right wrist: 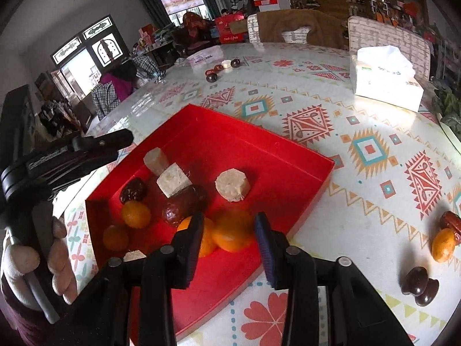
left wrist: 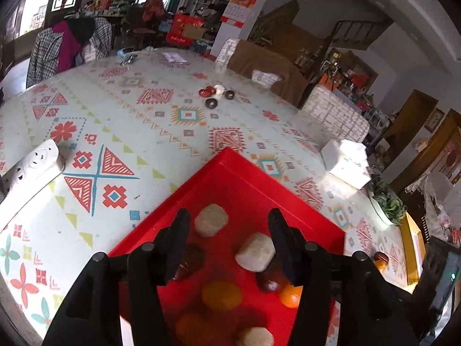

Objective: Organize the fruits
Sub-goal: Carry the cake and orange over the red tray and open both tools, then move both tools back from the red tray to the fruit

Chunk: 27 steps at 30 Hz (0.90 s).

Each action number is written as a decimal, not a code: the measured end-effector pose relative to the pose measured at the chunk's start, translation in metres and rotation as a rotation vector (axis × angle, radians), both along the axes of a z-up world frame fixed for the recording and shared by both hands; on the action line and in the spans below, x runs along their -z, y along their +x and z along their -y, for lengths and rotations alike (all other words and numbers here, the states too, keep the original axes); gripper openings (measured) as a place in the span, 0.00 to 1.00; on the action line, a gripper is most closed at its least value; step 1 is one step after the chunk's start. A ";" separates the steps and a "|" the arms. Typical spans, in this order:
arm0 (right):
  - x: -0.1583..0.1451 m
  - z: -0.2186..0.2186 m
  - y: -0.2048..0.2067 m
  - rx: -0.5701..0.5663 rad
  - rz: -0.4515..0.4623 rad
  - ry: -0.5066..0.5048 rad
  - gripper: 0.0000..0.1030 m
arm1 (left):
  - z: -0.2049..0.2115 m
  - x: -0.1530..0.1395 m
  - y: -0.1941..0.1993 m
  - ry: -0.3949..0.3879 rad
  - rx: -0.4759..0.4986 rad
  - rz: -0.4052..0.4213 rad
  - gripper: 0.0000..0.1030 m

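Observation:
A red tray (left wrist: 230,170) (right wrist: 302,155) lies on the patterned table and holds pale cut fruit chunks (left wrist: 211,219) (right wrist: 232,184), dark red dates (right wrist: 184,206) and small oranges (right wrist: 136,214). My left gripper (left wrist: 227,236) is open and empty over the tray, between two pale chunks. My right gripper (right wrist: 229,248) is open above an orange (right wrist: 233,235) at the tray's near edge; the orange looks blurred. Loose on the table to the right lie an orange (right wrist: 443,244), a date (right wrist: 452,220) and dark fruit (right wrist: 419,285).
A tissue box (right wrist: 384,77) stands at the right. A white power strip (left wrist: 31,170) lies at the left. Small red and dark pieces (left wrist: 216,93) sit far across the table. Chairs line the far edge. A plant pot (left wrist: 386,201) is at the right edge.

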State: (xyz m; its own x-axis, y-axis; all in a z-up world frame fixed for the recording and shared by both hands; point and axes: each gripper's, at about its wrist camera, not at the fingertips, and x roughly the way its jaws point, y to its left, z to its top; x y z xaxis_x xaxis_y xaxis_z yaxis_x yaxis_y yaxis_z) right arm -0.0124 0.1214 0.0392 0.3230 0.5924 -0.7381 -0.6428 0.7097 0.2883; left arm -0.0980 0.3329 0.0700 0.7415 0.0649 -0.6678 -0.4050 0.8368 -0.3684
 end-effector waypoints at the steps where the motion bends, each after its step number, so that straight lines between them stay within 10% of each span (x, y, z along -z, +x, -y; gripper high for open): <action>1: -0.002 0.002 -0.001 0.002 -0.001 0.009 0.41 | 0.005 -0.004 -0.004 0.007 0.004 0.007 0.60; 10: -0.026 0.044 -0.014 0.046 0.033 0.077 0.42 | 0.061 -0.033 -0.031 0.176 -0.019 0.030 0.81; 27: -0.024 0.206 -0.035 0.293 0.062 0.101 0.46 | 0.204 -0.038 -0.056 0.413 0.115 0.054 0.81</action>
